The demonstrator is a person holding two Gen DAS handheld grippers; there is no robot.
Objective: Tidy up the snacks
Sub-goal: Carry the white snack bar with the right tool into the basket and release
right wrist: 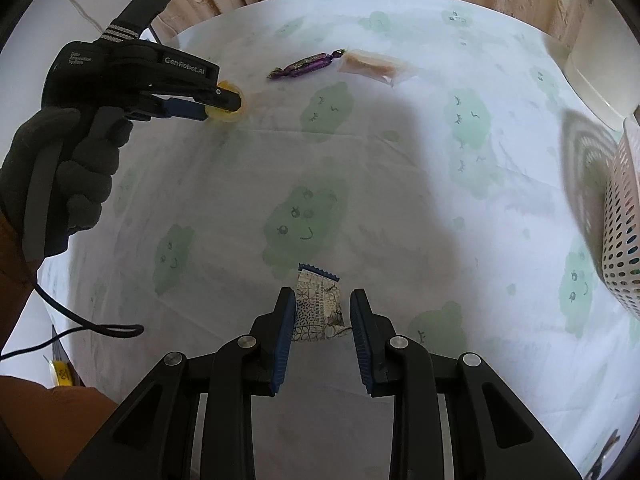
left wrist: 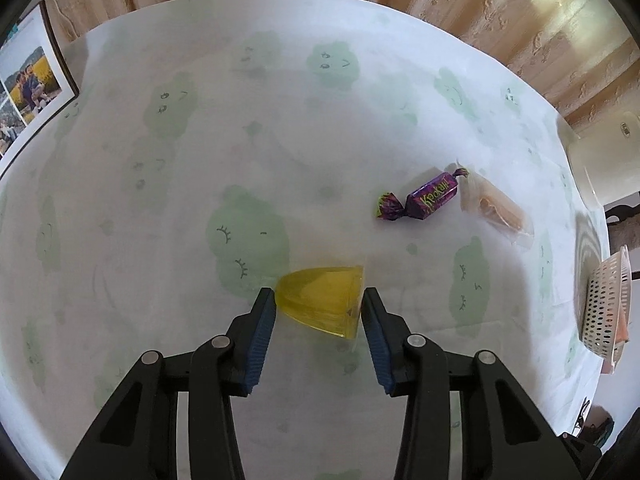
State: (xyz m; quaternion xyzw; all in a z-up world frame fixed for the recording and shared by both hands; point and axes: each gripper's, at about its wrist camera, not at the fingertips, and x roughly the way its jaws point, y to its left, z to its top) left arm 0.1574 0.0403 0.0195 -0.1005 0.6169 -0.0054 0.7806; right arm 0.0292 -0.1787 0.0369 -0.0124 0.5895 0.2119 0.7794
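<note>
- Beige curtains hang behind the round surface (left wrist: pixel 320 128), which wears a white cloth printed with green cloud faces.
- My left gripper (left wrist: pixel 319 300) has its blue pads on either side of a yellow jelly cup (left wrist: pixel 322 300) lying on its side. The left pad touches the narrow end; the right pad sits just beside the wide rim, and I cannot tell whether it presses. The cup's axis runs across the jaws, wide end to the right.
- From the right wrist view I see that same gripper (right wrist: pixel 226 104) side-on, the cup (right wrist: pixel 230 106) between its tips, held by a dark-gloved hand (right wrist: pixel 68 176).
- My right gripper (right wrist: pixel 322 312) is spread, straddling a patterned snack packet (right wrist: pixel 318 308) that lies flat. Its long axis points away from me along the fingers, blue serrated edge at the far end. The left pad is at the packet's edge; the right pad stands apart.
- A purple twist-wrapped candy (left wrist: pixel 420 198) lies well beyond the cup, its long axis slanting up to the right, with a clear-wrapped beige snack (left wrist: pixel 498 210) just beside its right twist.
- Only the left view shows a framed photo (left wrist: pixel 28 92) at the far left edge.
- A pale perforated basket (right wrist: pixel 624 224) sits at the right edge, in both views.
</note>
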